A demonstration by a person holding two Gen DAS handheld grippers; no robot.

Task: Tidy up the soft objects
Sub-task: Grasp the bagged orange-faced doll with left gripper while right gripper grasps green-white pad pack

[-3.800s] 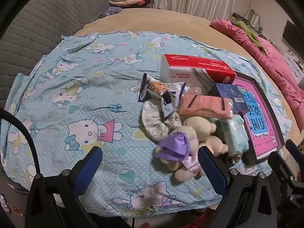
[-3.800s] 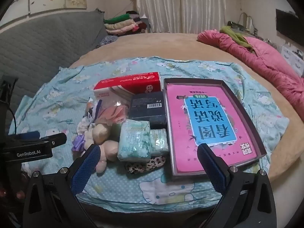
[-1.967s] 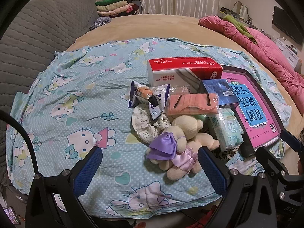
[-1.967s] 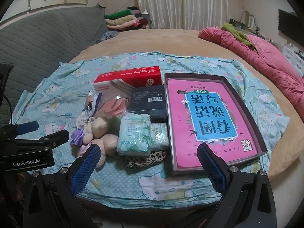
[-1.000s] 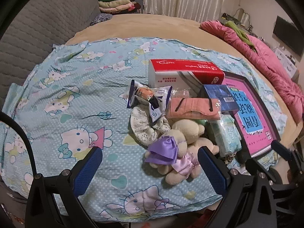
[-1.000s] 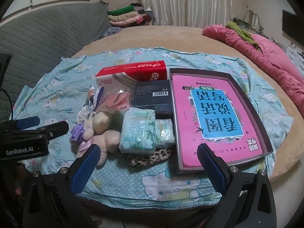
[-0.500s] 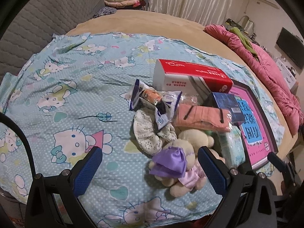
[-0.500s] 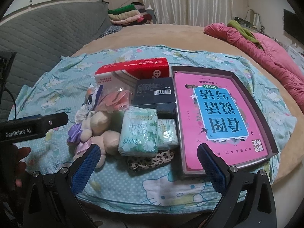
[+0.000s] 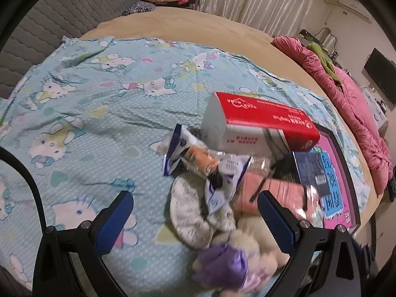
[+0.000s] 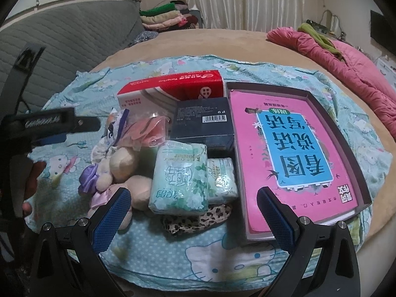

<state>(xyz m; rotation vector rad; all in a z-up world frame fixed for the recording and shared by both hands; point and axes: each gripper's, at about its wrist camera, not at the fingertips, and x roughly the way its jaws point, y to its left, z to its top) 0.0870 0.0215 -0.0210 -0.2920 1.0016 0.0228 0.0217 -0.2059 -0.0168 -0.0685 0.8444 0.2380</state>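
Observation:
A pile of soft things lies on the blue cartoon-cat sheet [image 9: 81,113]. A beige plush toy [image 10: 126,173] with a purple bow [image 9: 222,269] sits at the pile's near left. Around it lie a white floral cloth [image 9: 193,212], a pink packet [image 9: 279,193], a blue-white snack bag [image 9: 198,158], two green tissue packs [image 10: 180,178] and a leopard-print cloth [image 10: 195,220]. My left gripper [image 9: 195,212] hangs open above the floral cloth and plush. My right gripper [image 10: 193,210] stands open, empty, near the tissue packs.
A red tissue box [image 10: 173,89], a dark blue box [image 10: 203,123] and a dark tray holding a pink book [image 10: 292,153] sit right of the pile. A pink quilt [image 10: 346,49] lies far right, folded clothes [image 10: 168,14] behind, a grey sofa back [image 10: 61,44] left.
My left gripper has moved forward and down toward the pile, with motion blur now. The right gripper has drifted slightly closer. Nothing on the sheet has shifted.

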